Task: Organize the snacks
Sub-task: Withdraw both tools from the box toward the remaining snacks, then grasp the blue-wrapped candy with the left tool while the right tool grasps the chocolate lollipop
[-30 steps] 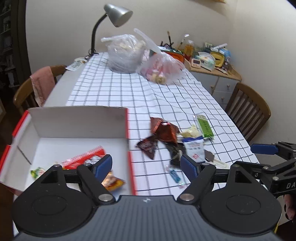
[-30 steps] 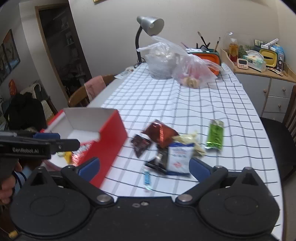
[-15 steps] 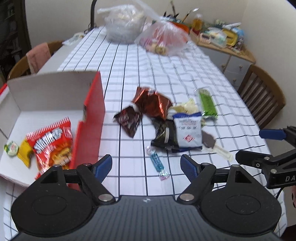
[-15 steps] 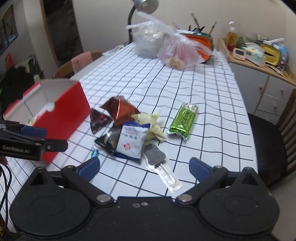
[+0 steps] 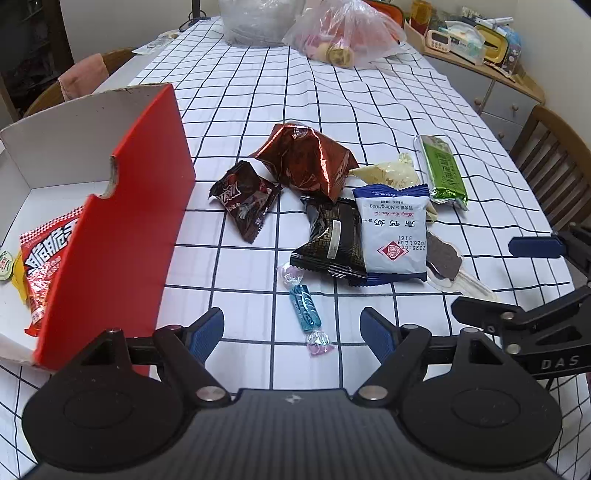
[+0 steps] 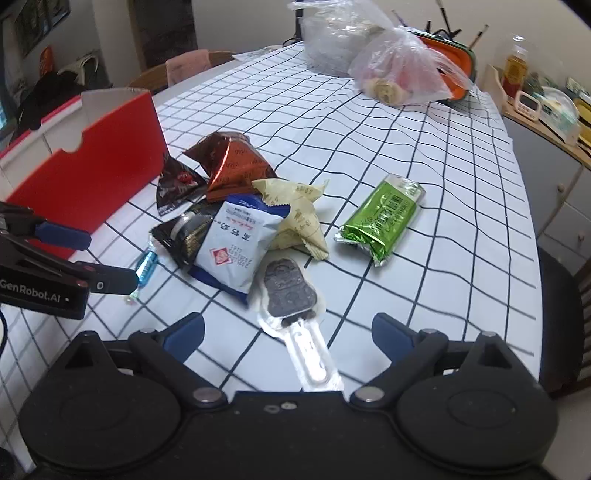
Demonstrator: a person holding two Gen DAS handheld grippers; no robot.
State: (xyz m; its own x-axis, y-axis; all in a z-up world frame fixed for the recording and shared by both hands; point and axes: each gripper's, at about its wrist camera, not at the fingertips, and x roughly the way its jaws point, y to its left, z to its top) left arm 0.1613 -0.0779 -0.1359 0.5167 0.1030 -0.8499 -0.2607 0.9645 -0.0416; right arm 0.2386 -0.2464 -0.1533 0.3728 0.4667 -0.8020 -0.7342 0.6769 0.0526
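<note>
Left wrist view: left gripper [image 5: 291, 328] jaws apart, empty, over the blue candy [image 5: 304, 304]; snack pile [image 5: 369, 221] beside red box [image 5: 122, 221]. Right gripper [image 6: 288, 332] jaws closing around chocolate lollipop [image 6: 288, 288], not yet pressing it.

Two black plastic two-finger grippers: left gripper [image 5: 291, 328], right gripper [image 6: 288, 332]; blue pads, silver pivot screws (white "GenRobot.AI" lettering).

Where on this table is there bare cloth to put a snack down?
Free: the checked cloth between the foil packet and the far plastic bags, and right of the green packet. Crowded: the snack pile around the blue-and-white packet, beside the red box.
</note>
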